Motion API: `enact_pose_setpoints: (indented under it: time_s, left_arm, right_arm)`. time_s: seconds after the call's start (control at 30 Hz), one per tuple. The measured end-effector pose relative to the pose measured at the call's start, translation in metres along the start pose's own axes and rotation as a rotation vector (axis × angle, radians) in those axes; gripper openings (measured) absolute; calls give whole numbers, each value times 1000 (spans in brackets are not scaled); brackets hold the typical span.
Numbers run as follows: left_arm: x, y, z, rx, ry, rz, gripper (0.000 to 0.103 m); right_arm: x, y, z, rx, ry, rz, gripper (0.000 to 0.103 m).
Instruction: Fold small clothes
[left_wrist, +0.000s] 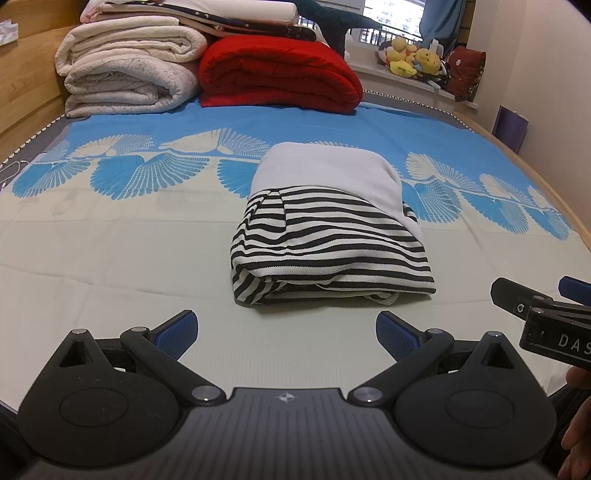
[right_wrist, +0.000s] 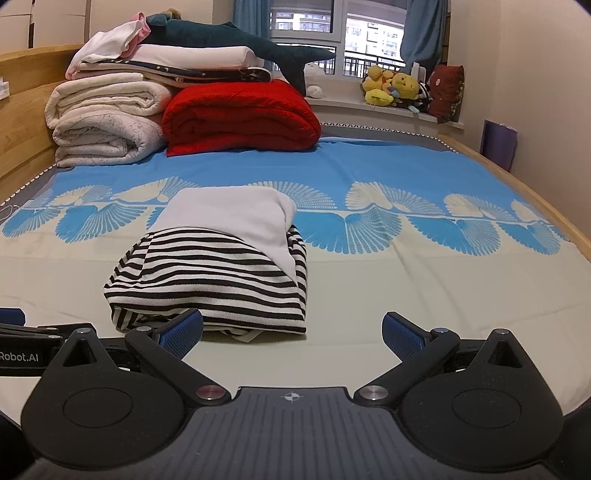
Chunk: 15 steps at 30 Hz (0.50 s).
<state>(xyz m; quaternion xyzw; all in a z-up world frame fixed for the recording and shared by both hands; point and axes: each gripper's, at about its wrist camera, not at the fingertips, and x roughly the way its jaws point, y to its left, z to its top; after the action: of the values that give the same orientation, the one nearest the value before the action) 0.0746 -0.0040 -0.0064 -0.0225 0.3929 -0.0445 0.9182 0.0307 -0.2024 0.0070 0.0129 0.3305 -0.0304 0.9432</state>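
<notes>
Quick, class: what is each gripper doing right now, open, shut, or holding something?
Left gripper: open, holding nothing, short of the folded striped garment.
Right gripper: open, holding nothing.

Folded garment (left_wrist: 328, 229) on bedsheet (left_wrist: 110, 258), ahead of left gripper (left_wrist: 287, 334), both jaws short of it; ahead-left of right gripper (right_wrist: 291, 334), left jaw overlapping its near edge; blanket stack (right_wrist: 184, 107) far behind; plush toys (right_wrist: 397, 88) behind-right on windowsill (right_wrist: 351, 107)
</notes>
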Motion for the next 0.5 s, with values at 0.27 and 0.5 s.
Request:
enact_pose_setpoints:
  time_s: [0.27,0.5]
  left_arm:
    - [0,-1,0,6,-2,-1,103]
    - [0,-2,0,5,-3,-1,103]
  right_arm:
    - [1,0,0,0,0,0,102]
    - [1,0,0,-1,1,-1,102]
